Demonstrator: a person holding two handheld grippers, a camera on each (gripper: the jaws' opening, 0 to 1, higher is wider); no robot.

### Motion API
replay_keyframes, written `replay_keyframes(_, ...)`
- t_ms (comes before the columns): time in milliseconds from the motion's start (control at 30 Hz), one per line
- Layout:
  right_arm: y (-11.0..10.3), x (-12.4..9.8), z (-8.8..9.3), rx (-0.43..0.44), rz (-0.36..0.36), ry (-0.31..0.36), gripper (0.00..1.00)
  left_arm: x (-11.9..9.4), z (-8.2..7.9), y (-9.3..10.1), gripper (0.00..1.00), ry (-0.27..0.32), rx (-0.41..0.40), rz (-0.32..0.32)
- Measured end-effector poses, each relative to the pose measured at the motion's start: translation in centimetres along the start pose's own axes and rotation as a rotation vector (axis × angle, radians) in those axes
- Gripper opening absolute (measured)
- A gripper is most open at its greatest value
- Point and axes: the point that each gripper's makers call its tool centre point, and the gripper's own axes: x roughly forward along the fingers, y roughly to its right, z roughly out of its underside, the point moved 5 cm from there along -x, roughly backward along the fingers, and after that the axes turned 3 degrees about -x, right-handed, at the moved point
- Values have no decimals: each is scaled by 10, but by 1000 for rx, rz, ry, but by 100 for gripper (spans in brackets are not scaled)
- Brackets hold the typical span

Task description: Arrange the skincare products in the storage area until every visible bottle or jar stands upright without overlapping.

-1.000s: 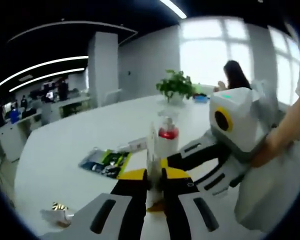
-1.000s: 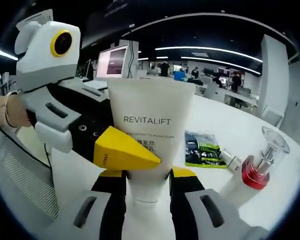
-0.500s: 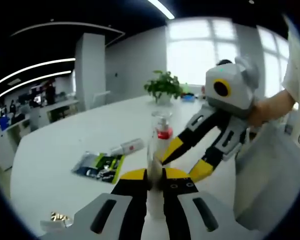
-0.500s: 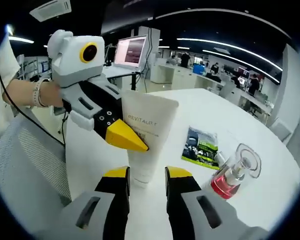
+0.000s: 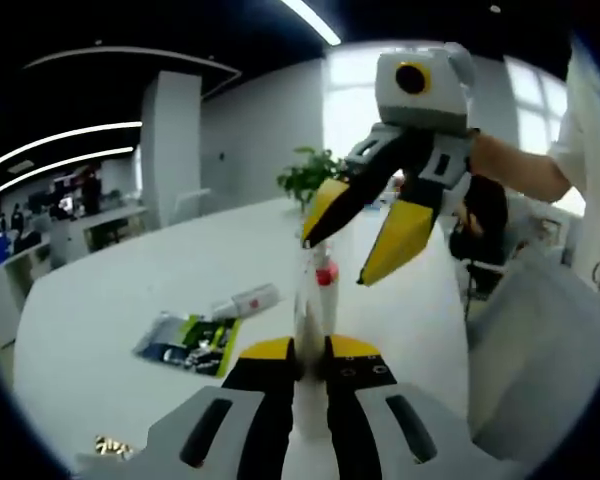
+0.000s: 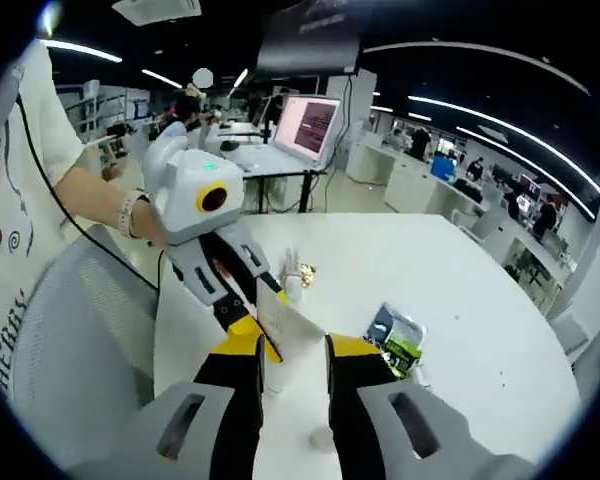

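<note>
White tube (image 6: 280, 335) stands clamped in my left tool (image 5: 311, 362); my right tool (image 6: 291, 360) hangs released above it.

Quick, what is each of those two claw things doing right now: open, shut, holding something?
Left gripper: shut on the white tube.
Right gripper: open, holding nothing, lifted above the table.

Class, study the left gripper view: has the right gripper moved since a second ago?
Yes. The right gripper has lifted off the white tube, rising from table level to above the potted plant.
</note>
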Motion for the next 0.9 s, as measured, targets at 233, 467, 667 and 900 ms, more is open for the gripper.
replay_keyframes(233,-1,2,-8,-140,-139,-123,18,5,-2,1,8,2,14,44)
replay_keyframes(467,6,11,-14,-231,-233,-231,18,11,-3,3,8,7,22,79)
replay_keyframes(667,-3,21,-11,-325,-402,-348,16,14,-4,4,8,5,35,105)
replay_keyframes(900,-4,29,-9,-373,-525,-439,13,20,-6,8,8,0,60,146)
